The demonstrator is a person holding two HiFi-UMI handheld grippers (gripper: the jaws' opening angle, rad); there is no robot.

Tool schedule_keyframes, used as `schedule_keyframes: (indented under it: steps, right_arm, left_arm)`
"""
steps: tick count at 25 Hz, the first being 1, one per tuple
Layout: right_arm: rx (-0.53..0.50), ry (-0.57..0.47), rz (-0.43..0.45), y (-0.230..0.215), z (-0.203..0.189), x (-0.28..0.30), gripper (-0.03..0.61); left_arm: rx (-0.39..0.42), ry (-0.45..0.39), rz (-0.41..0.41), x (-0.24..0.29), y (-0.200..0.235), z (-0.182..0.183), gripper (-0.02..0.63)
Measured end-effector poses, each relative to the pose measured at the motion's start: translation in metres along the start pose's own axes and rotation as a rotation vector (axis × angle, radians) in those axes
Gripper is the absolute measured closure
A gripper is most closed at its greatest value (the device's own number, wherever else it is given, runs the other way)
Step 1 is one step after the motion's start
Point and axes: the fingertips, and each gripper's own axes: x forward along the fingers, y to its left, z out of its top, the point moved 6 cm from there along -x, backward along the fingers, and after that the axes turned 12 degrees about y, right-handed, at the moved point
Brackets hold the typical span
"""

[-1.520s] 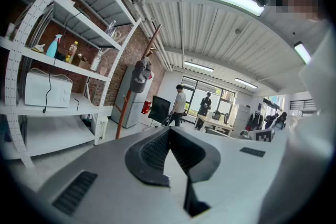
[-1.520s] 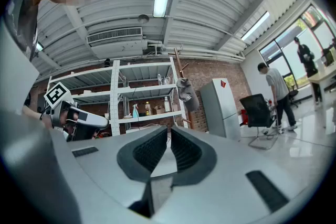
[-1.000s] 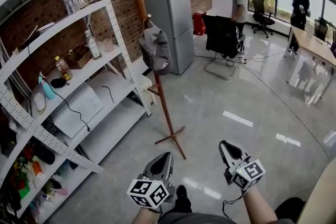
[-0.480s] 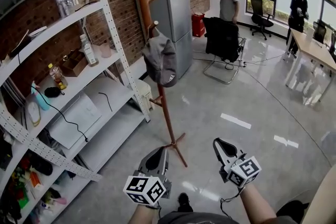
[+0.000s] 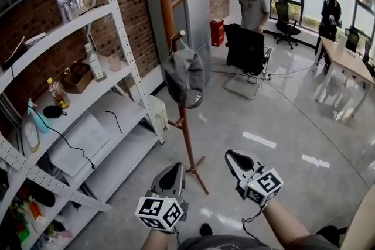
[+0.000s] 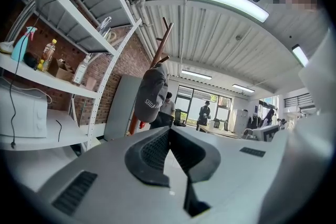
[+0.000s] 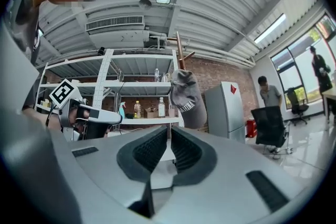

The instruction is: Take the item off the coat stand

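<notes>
A grey cap (image 5: pixel 184 76) hangs on a peg of the tall wooden coat stand (image 5: pixel 186 137), whose feet rest on the shiny floor. Both grippers are low in the head view, short of the stand's base and well below the cap. My left gripper (image 5: pixel 176 167) is shut with nothing in it; my right gripper (image 5: pixel 229 154) is shut and empty too. In the left gripper view the cap (image 6: pixel 149 94) hangs ahead and above the closed jaws of the left gripper (image 6: pixel 169 129). In the right gripper view the cap (image 7: pixel 185 97) hangs above the right gripper (image 7: pixel 169 127).
A white metal shelf rack (image 5: pixel 123 44) with bottles and boxes stands at the left. Behind the stand is a grey fridge (image 5: pixel 199 14). A black chair (image 5: pixel 246 47), a person (image 5: pixel 252 3), a second person (image 5: pixel 331 9) and a table (image 5: pixel 345 55) are farther back.
The coat stand and cap have come closer and more central in the head view. Both grippers have shifted a little left and up. They stay shut.
</notes>
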Motion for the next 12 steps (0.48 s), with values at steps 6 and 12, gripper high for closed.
schedule_keyframes:
  steps: [6,12]
  right_arm:
    - [-0.049,-0.073,0.027,-0.001,0.032,0.036,0.551]
    - [-0.030,-0.082,0.040,-0.010,0.047,0.059,0.549]
  left_arm:
    - [0.020,-0.010,-0.007,0.017,0.023,0.017,0.606]
    - [0.035,-0.015,-0.009,0.029,0.033,0.034,0.606]
